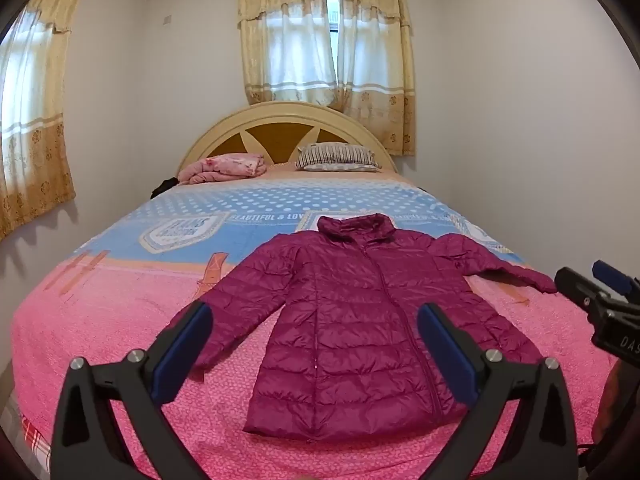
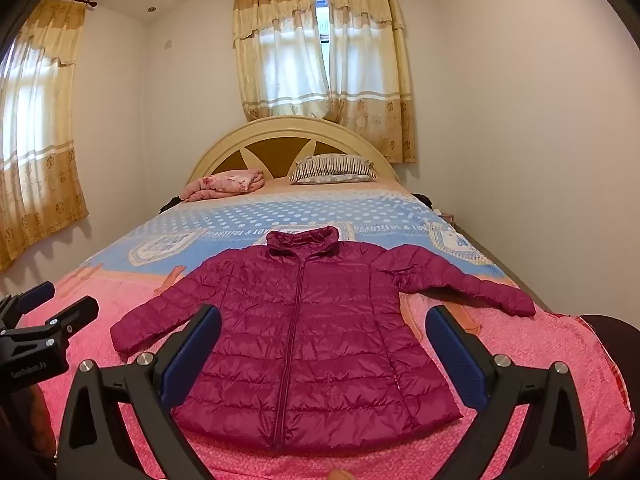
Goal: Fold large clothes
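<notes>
the jacket [image 1: 360,332] lies flat and zipped on the bed [image 1: 100,320], sleeves spread out, while the left gripper [image 1: 316,344] and right gripper [image 2: 324,344] hover above its hem, both spread wide, grasping nothing.

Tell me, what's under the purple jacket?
The jacket lies flat on the bed's pink and blue blanket. Whatever blanket pattern sits directly beneath the jacket is covered.

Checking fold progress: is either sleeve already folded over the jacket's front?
No, both sleeves of the jacket lie spread outward on the bedspread, off the front panel.
</notes>
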Demonstrator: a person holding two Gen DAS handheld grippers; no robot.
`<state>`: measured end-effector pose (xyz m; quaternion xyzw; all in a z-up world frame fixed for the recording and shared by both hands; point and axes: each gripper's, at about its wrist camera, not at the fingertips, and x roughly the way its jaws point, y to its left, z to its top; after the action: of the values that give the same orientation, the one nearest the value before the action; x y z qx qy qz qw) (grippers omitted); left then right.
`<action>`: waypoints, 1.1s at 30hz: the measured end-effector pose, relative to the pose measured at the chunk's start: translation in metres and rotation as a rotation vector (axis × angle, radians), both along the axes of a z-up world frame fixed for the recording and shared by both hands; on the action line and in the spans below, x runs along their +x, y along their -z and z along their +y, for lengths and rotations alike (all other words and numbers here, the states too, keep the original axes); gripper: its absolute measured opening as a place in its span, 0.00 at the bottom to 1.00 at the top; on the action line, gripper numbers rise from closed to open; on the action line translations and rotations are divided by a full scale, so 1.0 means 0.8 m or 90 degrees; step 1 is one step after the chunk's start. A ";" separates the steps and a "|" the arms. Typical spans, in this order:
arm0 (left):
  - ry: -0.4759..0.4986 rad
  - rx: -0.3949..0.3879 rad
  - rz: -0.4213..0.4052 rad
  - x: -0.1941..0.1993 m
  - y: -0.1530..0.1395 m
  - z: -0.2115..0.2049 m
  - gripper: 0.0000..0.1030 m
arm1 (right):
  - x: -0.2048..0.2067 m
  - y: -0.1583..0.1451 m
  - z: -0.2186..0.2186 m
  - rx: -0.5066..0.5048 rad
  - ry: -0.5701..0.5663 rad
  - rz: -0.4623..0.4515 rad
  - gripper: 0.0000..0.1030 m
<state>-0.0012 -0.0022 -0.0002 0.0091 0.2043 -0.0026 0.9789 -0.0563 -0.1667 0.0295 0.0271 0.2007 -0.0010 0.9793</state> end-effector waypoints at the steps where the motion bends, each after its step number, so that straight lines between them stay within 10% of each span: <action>1: -0.003 0.003 -0.001 -0.001 0.000 -0.002 1.00 | 0.001 0.000 0.000 -0.002 -0.001 0.007 0.99; 33: -0.012 -0.021 0.001 0.005 -0.002 0.019 1.00 | 0.009 0.017 -0.004 0.006 -0.004 0.020 0.99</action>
<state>0.0030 0.0127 0.0011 -0.0090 0.2051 0.0029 0.9787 -0.0489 -0.1696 0.0163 0.0310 0.2164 0.0026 0.9758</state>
